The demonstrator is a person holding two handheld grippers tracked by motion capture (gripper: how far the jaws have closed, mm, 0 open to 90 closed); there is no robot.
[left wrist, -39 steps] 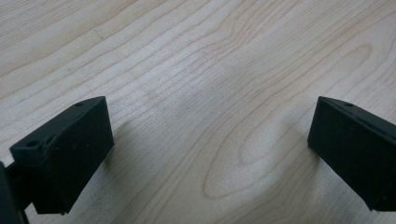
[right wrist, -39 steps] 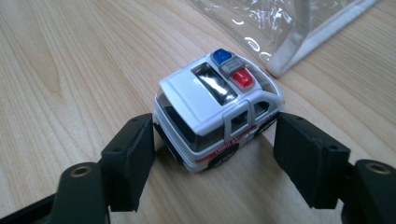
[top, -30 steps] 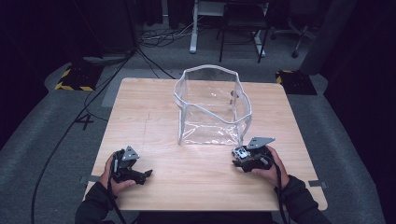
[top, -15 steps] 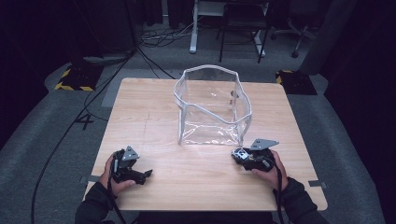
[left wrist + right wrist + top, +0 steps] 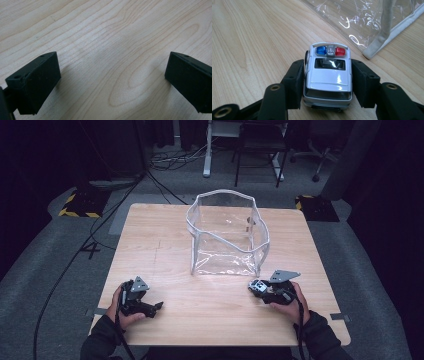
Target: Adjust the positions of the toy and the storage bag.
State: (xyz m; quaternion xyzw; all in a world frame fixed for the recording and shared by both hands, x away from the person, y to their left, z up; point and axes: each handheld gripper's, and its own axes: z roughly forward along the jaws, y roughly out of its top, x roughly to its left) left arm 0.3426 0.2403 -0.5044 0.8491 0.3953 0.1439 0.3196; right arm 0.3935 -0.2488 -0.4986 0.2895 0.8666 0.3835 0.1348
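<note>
A white toy police car (image 5: 328, 75) with blue and red roof lights sits between the jaws of my right gripper (image 5: 328, 68), which is shut on its sides. From above, the car (image 5: 257, 287) and right gripper (image 5: 261, 290) are near the table's front right, just short of a clear plastic bag (image 5: 227, 235). The bag stands open at mid-table, and its white-trimmed corner (image 5: 377, 47) lies just ahead of the car. My left gripper (image 5: 153, 308) rests at the front left, open. Bare wood shows between its wide-apart jaws in the left gripper view (image 5: 112, 75).
The wooden table (image 5: 165, 245) has its front edge close behind both hands. Beyond it, on the grey floor, are cables, yellow-black marked plates (image 5: 77, 205) and desk legs (image 5: 207, 150).
The right gripper with the car has slipped slightly toward the front edge. The left gripper and the bag have stayed where they were.
</note>
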